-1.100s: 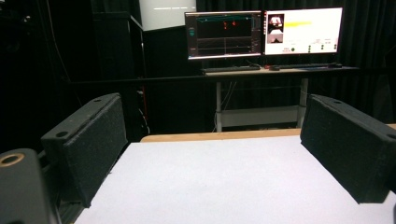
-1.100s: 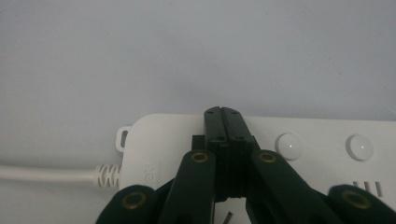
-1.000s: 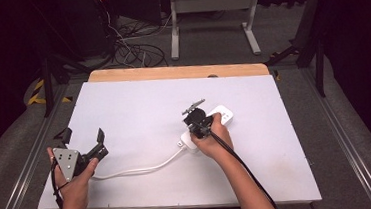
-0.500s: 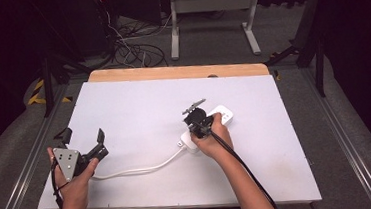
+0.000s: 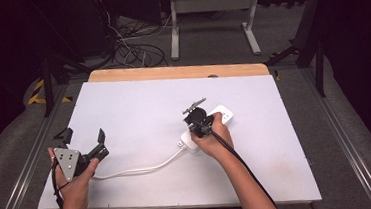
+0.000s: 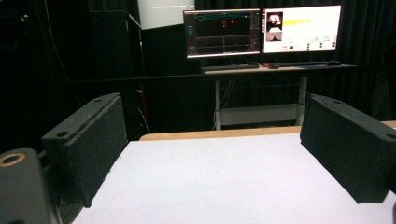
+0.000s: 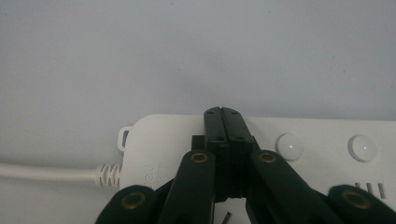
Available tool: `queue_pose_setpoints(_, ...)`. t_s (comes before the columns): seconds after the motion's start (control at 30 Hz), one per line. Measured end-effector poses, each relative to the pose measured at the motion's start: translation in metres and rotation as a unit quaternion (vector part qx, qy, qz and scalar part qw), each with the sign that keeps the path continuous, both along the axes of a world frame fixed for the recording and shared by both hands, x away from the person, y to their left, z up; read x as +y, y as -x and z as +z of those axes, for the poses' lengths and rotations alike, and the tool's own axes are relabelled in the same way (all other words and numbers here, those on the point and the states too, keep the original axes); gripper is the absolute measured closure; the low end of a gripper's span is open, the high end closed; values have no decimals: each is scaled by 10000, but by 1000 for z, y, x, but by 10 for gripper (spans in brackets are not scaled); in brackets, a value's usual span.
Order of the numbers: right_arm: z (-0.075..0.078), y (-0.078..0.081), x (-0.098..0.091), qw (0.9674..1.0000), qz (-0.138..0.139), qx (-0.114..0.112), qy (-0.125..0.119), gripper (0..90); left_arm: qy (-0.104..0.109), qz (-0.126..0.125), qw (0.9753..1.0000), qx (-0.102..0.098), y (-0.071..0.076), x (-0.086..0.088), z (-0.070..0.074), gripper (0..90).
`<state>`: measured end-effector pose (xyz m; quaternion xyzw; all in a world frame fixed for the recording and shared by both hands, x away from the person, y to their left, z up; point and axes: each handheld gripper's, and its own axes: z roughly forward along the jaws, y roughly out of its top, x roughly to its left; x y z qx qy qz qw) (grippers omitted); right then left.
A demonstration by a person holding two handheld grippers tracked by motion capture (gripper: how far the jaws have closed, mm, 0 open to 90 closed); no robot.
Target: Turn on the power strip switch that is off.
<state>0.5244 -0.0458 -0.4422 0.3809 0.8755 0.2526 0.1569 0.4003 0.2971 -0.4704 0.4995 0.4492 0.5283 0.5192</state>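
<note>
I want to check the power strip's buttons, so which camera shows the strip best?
The right gripper view: the white power strip is close, its round buttons clear. The high view shows the strip small, partly under the right gripper. The left gripper view faces monitors instead.

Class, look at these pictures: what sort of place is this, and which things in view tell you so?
Probably a lab or recording workspace: a white work table ringed by dark curtains, two lit monitors on a desk behind, and loose cables on the floor.
</note>
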Motion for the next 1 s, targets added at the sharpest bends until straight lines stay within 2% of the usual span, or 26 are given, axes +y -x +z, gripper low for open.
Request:
queue_pose_setpoints(0.1, 1, -2, -1, 9999, 0, 92, -53, 900, 14, -9, 10000, 9, 0, 0, 0, 76)
queue_pose_setpoints(0.23, 3, -3, 1, 9999, -31, 20, 113, 900, 27, -12, 10000, 22, -1, 0, 0, 76)
queue_pose_setpoints(0.43, 3, -4, 1, 9999, 46, -18, 87, 900, 32, -12, 10000, 43, -1, 0, -1, 76)
queue_pose_setpoints(0.5, 7, -3, -1, 9996, 238, -105, -59, 900, 61, -30, 10000, 50, -2, 0, -1, 76)
queue_pose_setpoints(0.6, 11, -1, -2, 9991, 352, -204, -115, 900, 60, -20, 10000, 57, -2, 1, -1, 76)
queue_pose_setpoints(0.63, 14, 1, -3, 9989, 365, -256, -167, 900, 63, -16, 10000, 62, -2, 1, -2, 76)
queue_pose_setpoints(0.67, 21, 3, -8, 9977, 453, -375, -333, 900, 67, -13, 10000, 62, -2, 1, -2, 76)
queue_pose_setpoints(0.7, 21, 3, -8, 9977, 453, -375, -333, 900, 67, -11, 10000, 61, -2, 1, -2, 76)
queue_pose_setpoints(0.77, 30, 6, -15, 9961, 479, -512, -537, 900, 67, -4, 10000, 55, -2, 2, -2, 77)
queue_pose_setpoints(0.87, 42, 12, -30, 9917, 595, -774, -842, 900, 67, 0, 10000, 56, -2, 2, -2, 76)
queue_pose_setpoints(0.93, 51, 16, -42, 9869, 629, -981, -1120, 900, 61, -1, 10000, 52, -2, 1, -1, 76)
queue_pose_setpoints(1.0, 61, 21, -55, 9800, 670, -1216, -1427, 900, 53, 0, 10000, 53, -2, 1, -1, 76)
